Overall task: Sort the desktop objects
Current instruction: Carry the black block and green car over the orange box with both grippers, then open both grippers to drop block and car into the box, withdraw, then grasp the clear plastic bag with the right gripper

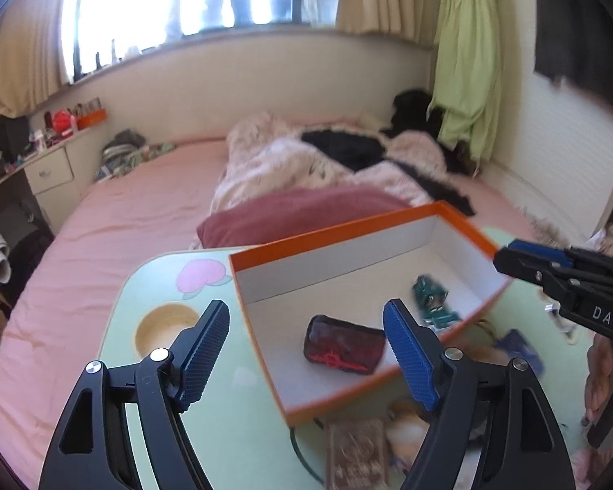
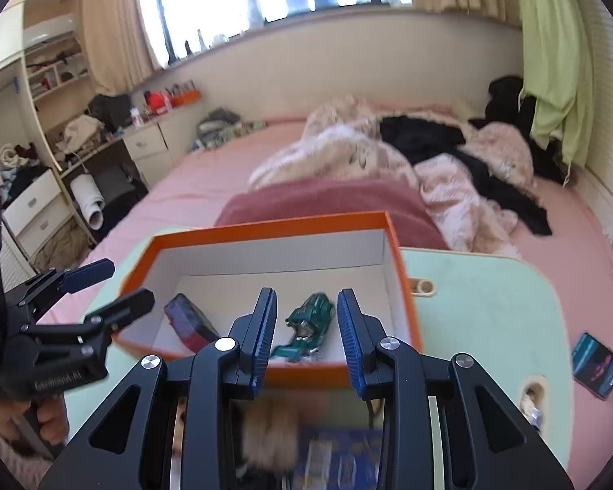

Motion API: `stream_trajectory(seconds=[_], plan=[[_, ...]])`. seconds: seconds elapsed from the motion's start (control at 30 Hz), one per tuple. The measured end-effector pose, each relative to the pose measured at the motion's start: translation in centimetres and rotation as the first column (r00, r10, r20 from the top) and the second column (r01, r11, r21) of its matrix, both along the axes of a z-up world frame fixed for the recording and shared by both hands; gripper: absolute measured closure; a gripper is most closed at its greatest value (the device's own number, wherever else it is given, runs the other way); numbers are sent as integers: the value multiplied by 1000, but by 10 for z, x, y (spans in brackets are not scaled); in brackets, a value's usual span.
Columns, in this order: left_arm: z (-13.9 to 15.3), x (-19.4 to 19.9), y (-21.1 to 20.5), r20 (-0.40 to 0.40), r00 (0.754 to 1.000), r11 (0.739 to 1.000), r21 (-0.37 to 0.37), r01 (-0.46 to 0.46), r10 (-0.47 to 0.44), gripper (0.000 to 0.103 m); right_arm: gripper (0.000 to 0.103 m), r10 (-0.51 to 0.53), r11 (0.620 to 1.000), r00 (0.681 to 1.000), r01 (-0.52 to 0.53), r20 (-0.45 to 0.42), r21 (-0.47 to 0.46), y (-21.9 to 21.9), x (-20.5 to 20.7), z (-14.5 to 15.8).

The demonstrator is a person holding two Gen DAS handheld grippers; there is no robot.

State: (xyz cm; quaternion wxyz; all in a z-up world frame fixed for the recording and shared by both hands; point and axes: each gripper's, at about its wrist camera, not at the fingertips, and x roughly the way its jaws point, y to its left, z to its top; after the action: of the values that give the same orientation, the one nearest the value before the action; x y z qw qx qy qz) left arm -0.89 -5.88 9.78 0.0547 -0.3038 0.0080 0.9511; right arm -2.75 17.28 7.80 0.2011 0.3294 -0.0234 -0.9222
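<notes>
Left wrist view: left gripper (image 1: 306, 351) w/ fingers wide apart, nothing btwn them, hovering over near edge of orange box (image 1: 265, 251) at frame centre. Dark red case (image 1: 343, 346) lies flat on box floor, just beyond the pads; teal toy car (image 1: 429, 298) sits further right inside. Right gripper (image 2: 306, 335) in right wrist view: fingers a modest gap apart, clamped on nothing, car seen thru the gap but well beyond.

Both look empty, so next step prob. = fetch another item. Candidates: small teal/black card box (image 2: 598, 363) at right edge of right wrist view, on mint-green lap table (image 2: 490, 306); tan packet (image 1: 355, 453) and blurred fluffy thing low in left wrist frame, btwn gripper arms. Approach from above, straddle short sides, close squarely.

Materials: box = stiff cardboard, white matte inside, sharp corners. Table smooth, glossy, rounded corners, cup hole. Case looks glossy, rounded. Car hard, shiny, irregular – may roll. Pads ribbed blue rubber.
</notes>
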Motion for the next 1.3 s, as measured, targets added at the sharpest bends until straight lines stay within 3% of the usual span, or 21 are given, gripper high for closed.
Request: stream_trajectory(seconds=[0.1, 0.2, 0.43, 0.6, 0.73, 0.77, 0.8, 0.87, 1.07, 1.3], plan=[[3, 36, 0, -32, 999, 1000, -6, 25, -25, 8, 60, 35, 999, 999, -35, -31, 2, 10, 37, 6], [-10, 70, 0, -15, 998, 998, -33, 58, -59, 7, 45, 66, 998, 996, -65, -67, 20, 23, 81, -2], [-50, 110, 1, 83, 994, 996, -42, 72, -69, 7, 44, -4, 999, 998, 7, -59, 53, 68, 138, -44], [-84, 106, 11, 156, 987, 989, -138, 46, -24, 8, 44, -59, 993, 998, 60, -13, 100, 81, 143, -66], [-90, 103, 3, 182, 983, 996, -71, 51, -38, 0, 44, -52, 990, 999, 50, 11, 134, 77, 141, -78], [-90, 103, 0, 184, 982, 997, -59, 51, -39, 0, 42, -44, 988, 999, 40, 21, 148, 74, 140, -82], [-90, 103, -1, 181, 983, 997, -57, 50, -39, 0, 29, -36, 984, 999, 34, 10, 175, 71, 141, -86], [-91, 104, -2, 179, 983, 997, -56, 51, -40, 0, 16, -22, 981, 1000, 23, -4, 193, 65, 143, -89], [-93, 106, -1, 175, 984, 997, -58, 51, -40, 0, 8, -29, 982, 1000, 30, -7, 185, 66, 141, -93], [-93, 106, 0, 174, 984, 997, -58, 52, -41, 0, 5, -29, 982, 1000, 30, -10, 184, 66, 142, -94]])
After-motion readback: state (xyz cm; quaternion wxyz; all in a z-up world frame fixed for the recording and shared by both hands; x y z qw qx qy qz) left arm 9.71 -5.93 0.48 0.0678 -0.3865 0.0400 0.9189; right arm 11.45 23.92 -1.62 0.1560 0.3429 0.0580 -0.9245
